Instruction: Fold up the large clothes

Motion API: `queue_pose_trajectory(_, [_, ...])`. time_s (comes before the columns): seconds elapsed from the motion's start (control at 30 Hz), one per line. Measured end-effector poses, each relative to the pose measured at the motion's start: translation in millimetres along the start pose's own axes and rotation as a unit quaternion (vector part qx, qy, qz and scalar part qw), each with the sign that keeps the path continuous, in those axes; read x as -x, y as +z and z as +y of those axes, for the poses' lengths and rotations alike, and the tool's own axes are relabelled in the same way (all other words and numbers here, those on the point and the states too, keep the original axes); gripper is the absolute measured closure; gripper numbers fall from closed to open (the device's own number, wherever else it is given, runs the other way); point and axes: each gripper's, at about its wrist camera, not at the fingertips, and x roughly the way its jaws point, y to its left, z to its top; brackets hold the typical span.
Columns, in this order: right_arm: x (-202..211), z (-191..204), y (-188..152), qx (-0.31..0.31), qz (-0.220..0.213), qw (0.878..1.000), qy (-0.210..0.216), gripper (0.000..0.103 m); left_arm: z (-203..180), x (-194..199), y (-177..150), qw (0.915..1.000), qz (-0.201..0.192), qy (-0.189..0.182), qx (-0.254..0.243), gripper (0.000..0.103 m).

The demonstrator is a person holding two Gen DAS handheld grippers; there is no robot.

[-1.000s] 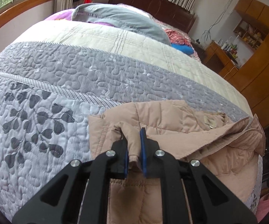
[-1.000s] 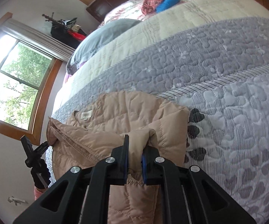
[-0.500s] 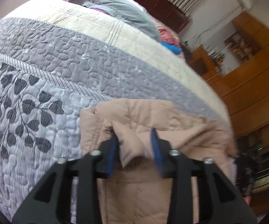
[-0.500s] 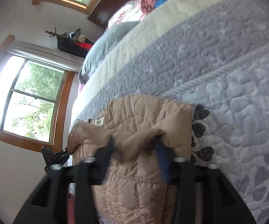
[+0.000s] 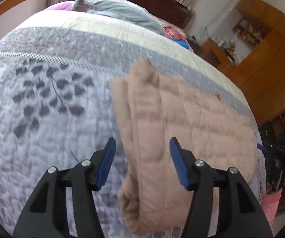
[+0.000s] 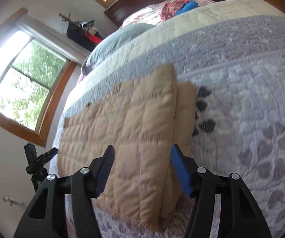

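Note:
A beige quilted puffer jacket (image 5: 182, 123) lies folded over on the grey patterned bedspread (image 5: 43, 99). My left gripper (image 5: 142, 158) is open and empty, hovering above the jacket's left folded edge. In the right wrist view the jacket (image 6: 122, 130) shows as a flat folded pad. My right gripper (image 6: 142, 164) is open and empty above the jacket's right edge. The other gripper's blue tip (image 6: 51, 151) peeks in beyond the jacket's far side.
A grey pillow (image 5: 118, 11) and red and blue items (image 6: 182, 7) lie near the dark headboard. Wooden cabinets (image 5: 271, 55) stand to the right of the bed. A window (image 6: 23, 83) is on the wall at the left.
Both grippers opened and let go of the jacket fabric, then pulled back. The jacket's front has dropped over and now lies folded flat, its collar and label no longer showing.

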Motion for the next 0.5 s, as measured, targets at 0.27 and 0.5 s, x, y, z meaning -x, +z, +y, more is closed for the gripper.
queue_pose_trajectory(0.27, [-27, 12, -12, 0.027, 0.018, 0.998, -0.048, 0.079, -16, -11, -20, 0.9992, -0.016, 0.032, -0.016, 0.085])
queue_pose_trajectory(0.5, [-15, 40, -1, 0.067, -0.030, 0.996, -0.048, 0.093, -17, 20, -25, 0.9951, -0.094, 0.028, 0.006, 0.096])
